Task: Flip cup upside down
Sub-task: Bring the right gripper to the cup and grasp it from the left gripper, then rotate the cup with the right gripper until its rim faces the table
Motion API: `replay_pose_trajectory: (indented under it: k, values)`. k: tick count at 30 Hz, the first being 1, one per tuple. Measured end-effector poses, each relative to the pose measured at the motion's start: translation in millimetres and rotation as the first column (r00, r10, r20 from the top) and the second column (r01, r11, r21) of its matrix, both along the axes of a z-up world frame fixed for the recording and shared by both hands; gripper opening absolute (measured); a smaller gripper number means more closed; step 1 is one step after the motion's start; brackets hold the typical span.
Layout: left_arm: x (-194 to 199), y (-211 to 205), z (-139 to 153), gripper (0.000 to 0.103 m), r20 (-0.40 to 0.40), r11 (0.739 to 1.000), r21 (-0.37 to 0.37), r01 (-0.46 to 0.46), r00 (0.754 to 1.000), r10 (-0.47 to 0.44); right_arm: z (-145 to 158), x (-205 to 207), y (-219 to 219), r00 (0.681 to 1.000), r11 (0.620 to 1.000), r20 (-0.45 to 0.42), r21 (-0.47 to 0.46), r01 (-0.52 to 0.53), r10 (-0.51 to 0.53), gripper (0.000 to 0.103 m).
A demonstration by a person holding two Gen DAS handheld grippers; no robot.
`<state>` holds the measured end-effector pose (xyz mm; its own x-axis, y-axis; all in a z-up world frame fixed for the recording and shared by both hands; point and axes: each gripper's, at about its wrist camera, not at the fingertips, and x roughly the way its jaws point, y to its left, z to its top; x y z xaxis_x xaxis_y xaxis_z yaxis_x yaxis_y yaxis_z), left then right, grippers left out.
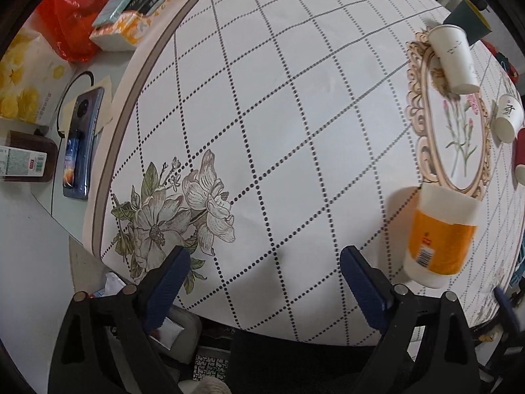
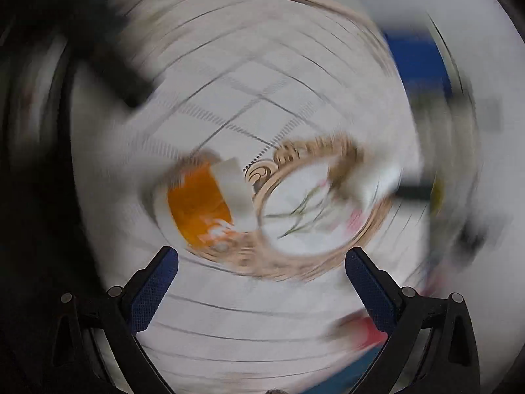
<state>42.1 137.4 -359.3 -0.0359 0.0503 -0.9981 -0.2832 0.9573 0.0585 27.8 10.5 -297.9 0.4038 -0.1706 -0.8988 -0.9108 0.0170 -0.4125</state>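
An orange and white cup (image 1: 438,236) stands upside down on the round table (image 1: 262,115), to the right of my left gripper (image 1: 264,262), which is open and empty above the table's near edge. A tall white paper cup (image 1: 454,59) and a smaller white cup (image 1: 508,118) stand upside down farther right. The right wrist view is heavily blurred by spinning motion. It shows the orange and white cup (image 2: 210,203) ahead and left of my right gripper (image 2: 261,264), which is open and empty. A blurred white cup (image 2: 374,180) lies ahead to the right.
A red cup (image 1: 520,156) sits at the right edge by the oval floral print (image 1: 459,141). A dark green container (image 1: 469,19) stands at the back right. Off the table to the left are a phone (image 1: 80,144), a brown bottle (image 1: 28,161), boxes (image 1: 137,6) and a red bag (image 1: 75,23).
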Motion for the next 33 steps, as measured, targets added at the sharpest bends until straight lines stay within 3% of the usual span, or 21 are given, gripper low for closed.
replay_pose_trajectory:
  k: [1,2,4,7,8,12,17,20,24,27,30,33]
  values:
    - [-1,1,-4,0.094,-0.005,1.000,-0.001,-0.004,1.000,0.004,-7,-11,-1,0.990,0.989,0.031,-0.065,-0.135,0.137,0.103]
    - [-1,3,-6,0.094,-0.008,1.000,-0.001,-0.007,1.000,0.007,-16,-21,-3,0.956,0.949,0.049,-0.146,-0.278,0.288,0.103]
    - [-3,5,-10,0.094,-0.012,1.000,0.001,-0.015,1.000,0.015,-33,-37,-13,0.844,0.817,0.040,-0.277,-0.505,0.535,0.103]
    - [-5,9,-16,0.094,-0.018,1.000,-0.001,-0.028,0.999,0.028,-54,-50,-29,0.612,0.556,-0.008,-0.407,-0.724,0.791,0.103]
    - [-5,9,-18,0.094,-0.019,0.999,-0.001,-0.032,0.999,0.032,-61,-51,-34,0.518,0.454,-0.030,-0.441,-0.774,0.855,0.103]
    - [-10,15,-26,0.094,-0.031,0.999,-0.005,-0.054,0.998,0.054,-77,-51,-43,0.293,0.211,-0.106,-0.476,-0.854,0.950,0.103]
    - [-18,29,-37,0.094,-0.049,0.997,-0.009,-0.075,0.996,0.074,-90,-48,-51,0.085,-0.018,-0.195,-0.472,-0.882,0.977,0.102]
    - [-24,38,-44,0.094,-0.057,0.997,-0.011,-0.080,0.995,0.079,-97,-42,-56,0.008,-0.103,-0.232,-0.461,-0.881,0.973,0.101]
    - [-27,45,-50,0.094,-0.064,0.996,-0.017,-0.087,0.994,0.086,-109,-32,-59,-0.023,-0.145,-0.259,-0.460,-0.876,0.966,0.091]
    - [-29,48,-52,0.094,-0.066,0.996,-0.018,-0.086,0.994,0.085,-115,-22,-53,0.001,-0.125,-0.262,-0.461,-0.879,0.965,0.077]
    - [-32,52,-55,0.094,-0.068,0.996,-0.020,-0.084,0.994,0.082,-115,-11,-46,0.021,-0.098,-0.248,-0.458,-0.884,0.968,0.077]
    - [-26,49,-54,0.094,-0.070,0.996,-0.017,-0.082,0.994,0.081,-112,-4,-39,0.061,-0.051,-0.235,-0.444,-0.895,0.970,0.076]
